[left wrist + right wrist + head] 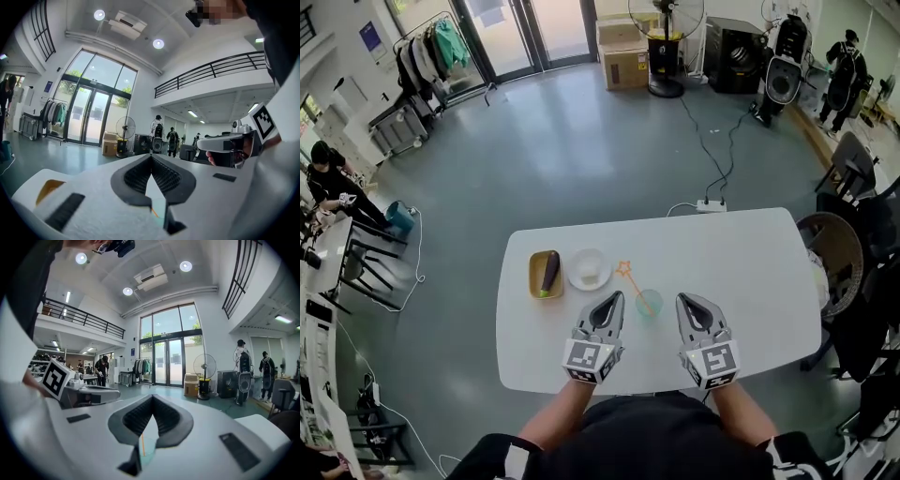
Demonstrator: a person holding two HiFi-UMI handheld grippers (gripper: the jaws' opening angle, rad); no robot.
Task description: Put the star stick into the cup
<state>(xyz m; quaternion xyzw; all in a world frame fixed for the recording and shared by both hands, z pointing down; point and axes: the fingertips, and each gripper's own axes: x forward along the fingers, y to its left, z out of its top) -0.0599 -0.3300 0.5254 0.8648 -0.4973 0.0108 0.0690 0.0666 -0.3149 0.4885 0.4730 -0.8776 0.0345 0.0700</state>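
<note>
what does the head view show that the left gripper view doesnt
Head view only: the eggplant, the white bowl and the star stick's orange star. Left gripper view only: the ceiling lights and the balcony railing. Both: the fan, the cup and the right tool.

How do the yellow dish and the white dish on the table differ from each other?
The yellow dish is rectangular; the white dish is round. The yellow dish holds a dark eggplant; the white dish holds nothing dark like it. In the head view the yellow dish lies left of the white dish. Both rest side by side on the white table.
</note>
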